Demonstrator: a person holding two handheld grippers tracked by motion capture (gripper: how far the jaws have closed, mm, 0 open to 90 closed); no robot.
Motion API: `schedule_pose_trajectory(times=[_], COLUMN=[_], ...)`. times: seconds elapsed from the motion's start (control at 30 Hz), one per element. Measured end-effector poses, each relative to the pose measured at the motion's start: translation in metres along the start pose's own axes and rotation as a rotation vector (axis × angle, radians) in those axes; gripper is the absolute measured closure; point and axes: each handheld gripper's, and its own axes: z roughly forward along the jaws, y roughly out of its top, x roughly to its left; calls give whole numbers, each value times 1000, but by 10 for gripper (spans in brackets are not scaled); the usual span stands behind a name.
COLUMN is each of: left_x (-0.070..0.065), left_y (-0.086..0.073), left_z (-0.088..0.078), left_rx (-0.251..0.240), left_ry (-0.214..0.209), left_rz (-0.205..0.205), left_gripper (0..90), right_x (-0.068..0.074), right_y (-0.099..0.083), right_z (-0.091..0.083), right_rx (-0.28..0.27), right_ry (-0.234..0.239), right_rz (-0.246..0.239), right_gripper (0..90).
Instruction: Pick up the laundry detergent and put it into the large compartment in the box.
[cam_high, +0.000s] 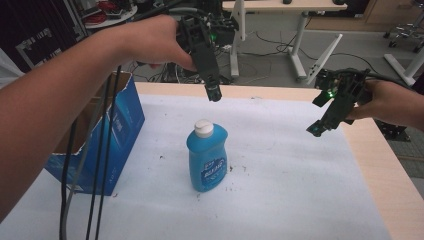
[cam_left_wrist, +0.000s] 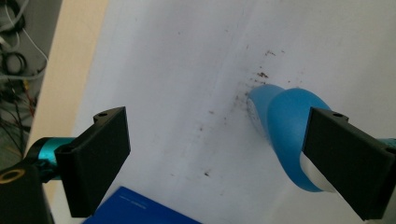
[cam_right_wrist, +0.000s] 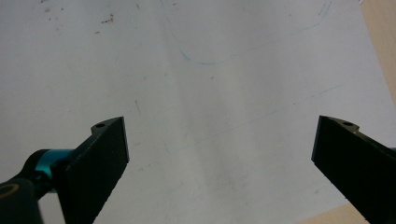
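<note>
- Left gripper (cam_high: 214, 94): held high in the person's left hand (cam_high: 150, 42), jaws spread wide and empty, pointing down at the table. Likely poised for a descent onto the bottle.
- Blue bottle (cam_high: 207, 159): upright on the white sheet (cam_high: 280, 165), white cap (cam_high: 204, 128) on; below and just ahead of the left gripper. In the left gripper view it sits beside the right-hand jaw, not between the two, so the aim looks off-centre.
- Right gripper (cam_high: 316, 129): released, jaws wide apart over bare sheet, well to the bottle's right; apparently parked clear.
- Blue carton (cam_high: 116, 131): open-topped, at the left table edge beside the left forearm; plausibly a receptacle.
</note>
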Motion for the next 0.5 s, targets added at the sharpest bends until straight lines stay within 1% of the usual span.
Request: schedule_pose_trajectory(times=[0.03,0.07,0.1,0.13,0.17,0.2,0.23,0.3,0.33,0.37,0.4,0.43,0.47,0.5], left_x=[-2,-2,-2,-2,-2,-4,-4,-8,-12,-14,-14,-17,-21,-21], left_y=[-4,-5,-5,-6,-6,-7,-7,-7,-8,-9,-9,-9,-11,-11], left_z=[0,-1,-1,-3,-3,-5,-5,-6,-5,-5,-5,-4,-3,-3], left_rx=[-7,-14,-14,-14,-14,-21,-21,-15,-5,-5,-5,-2,-5,-5], left_ry=[-21,-32,-32,-44,-44,-50,-50,-60,-76,-76,-76,-84,-82,-82], left_rz=[-62,-93,-93,-144,-144,-188,-188,-212,-228,-237,-237,-249,-275,-275], left_gripper=[78,78,78,77,78,77,78,77,77,78,77,77,77,77], right_x=[2,1,1,1,1,2,2,4,5,5,6,6,8,8], right_y=[-3,-4,-4,-6,-6,-7,-7,-8,-9,-9,-9,-9,-10,-10], right_z=[1,2,2,2,2,1,1,0,-1,-1,-1,-1,-1,-1], right_rx=[8,5,5,5,7,2,2,-2,0,-2,-1,-1,-2,-2], right_ry=[1,1,1,0,-1,-3,-2,-5,-5,-7,-7,-7,-7,-7], right_rz=[4,5,5,3,5,5,2,8,13,8,8,8,6,6], right_gripper=[30,30,30,30,30,30,30,30,30,30,30,30,30,30])
